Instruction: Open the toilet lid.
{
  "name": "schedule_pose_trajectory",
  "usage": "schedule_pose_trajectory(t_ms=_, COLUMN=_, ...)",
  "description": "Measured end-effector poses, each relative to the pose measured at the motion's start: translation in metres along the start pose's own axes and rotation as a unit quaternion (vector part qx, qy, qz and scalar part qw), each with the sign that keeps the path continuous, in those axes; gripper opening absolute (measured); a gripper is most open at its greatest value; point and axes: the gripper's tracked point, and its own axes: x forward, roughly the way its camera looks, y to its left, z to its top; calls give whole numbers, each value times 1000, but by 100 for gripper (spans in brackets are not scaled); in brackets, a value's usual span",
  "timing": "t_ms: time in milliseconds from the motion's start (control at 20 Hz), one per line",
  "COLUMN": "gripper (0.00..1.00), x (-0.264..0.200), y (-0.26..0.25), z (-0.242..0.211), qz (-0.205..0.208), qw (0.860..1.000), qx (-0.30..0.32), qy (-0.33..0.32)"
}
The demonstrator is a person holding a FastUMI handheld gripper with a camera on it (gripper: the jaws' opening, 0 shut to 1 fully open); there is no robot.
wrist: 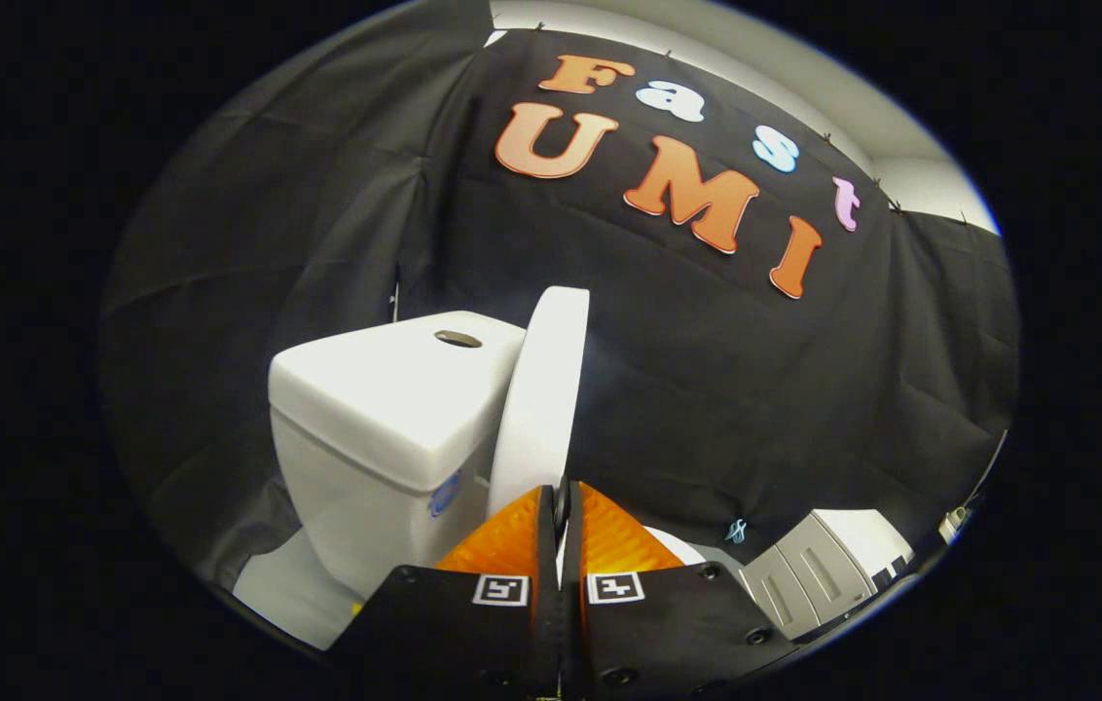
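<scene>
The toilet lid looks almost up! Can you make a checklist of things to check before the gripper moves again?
1. Lid raised: the toilet lid stands nearly upright, edge-on, just ahead of the fingers. Ok.
2. Grip: the gripper has its fingers closed together on the lid's lower edge. Ok.
3. Lid resting on the tank: the lid's top is right beside it, but contact cannot be seen. Cannot tell.
4. Lid will stay up if let go: it may still lean forward. Cannot tell.
5. Flush button on the tank top: clear of the lid. Ok.
6. Space behind: the black cloth wall hangs beyond the tank, with nothing in the way. Ok.
</scene>
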Motion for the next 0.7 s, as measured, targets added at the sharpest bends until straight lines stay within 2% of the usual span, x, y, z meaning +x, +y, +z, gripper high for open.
schedule_pose_trajectory(t_ms=200, gripper=8, x=0, y=2, z=0, qz=-21, qw=1000, qx=-2, qy=3)
schedule_pose_trajectory(t_ms=300, gripper=10, x=-1, y=2, z=-3, qz=-12, qw=1000, qx=12, qy=7)
schedule_pose_trajectory(t_ms=450, gripper=27, x=-1, y=5, z=0, qz=18, qw=999, qx=41, qy=6)
schedule_pose_trajectory(t_ms=600, gripper=29, x=-2, y=5, z=1, qz=32, qw=999, qx=44, qy=6)
schedule_pose_trajectory(t_ms=700, gripper=38, x=-5, y=13, z=4, qz=56, qw=997, qx=49, qy=5)
